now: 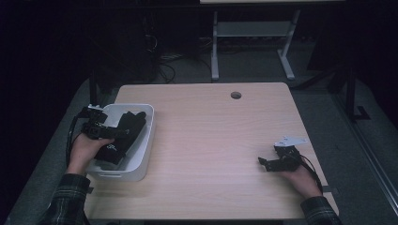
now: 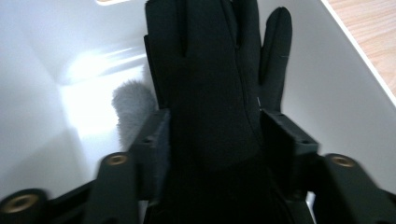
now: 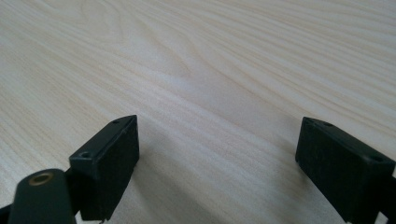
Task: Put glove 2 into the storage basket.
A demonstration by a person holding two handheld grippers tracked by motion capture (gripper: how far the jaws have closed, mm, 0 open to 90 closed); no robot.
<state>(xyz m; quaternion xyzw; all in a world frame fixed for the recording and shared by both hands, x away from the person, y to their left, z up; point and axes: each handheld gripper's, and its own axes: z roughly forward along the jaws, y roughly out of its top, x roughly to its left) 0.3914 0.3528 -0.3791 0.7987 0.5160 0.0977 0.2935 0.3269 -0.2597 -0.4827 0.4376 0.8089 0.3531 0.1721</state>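
A black glove (image 1: pixel 126 133) lies lengthwise in a white bin (image 1: pixel 149 136) at the table's left side. My left gripper (image 1: pixel 117 132) reaches into the bin from the left. In the left gripper view the glove (image 2: pixel 215 84) lies flat between the jaws of that gripper (image 2: pixel 215 122), fingers pointing away; the pads stand at its edges without pinching it, so the gripper is open. A grey fuzzy patch (image 2: pixel 133 107) shows beside the glove against the bin wall (image 2: pixel 331 102). My right gripper (image 1: pixel 268 157) rests low at the table's right, open (image 3: pixel 218 128) over bare wood.
The light wooden table (image 1: pixel 211 140) has a round cable hole (image 1: pixel 236 95) near its far edge. Behind it stand the white legs of another desk (image 1: pixel 215 47), with cables on the dark floor.
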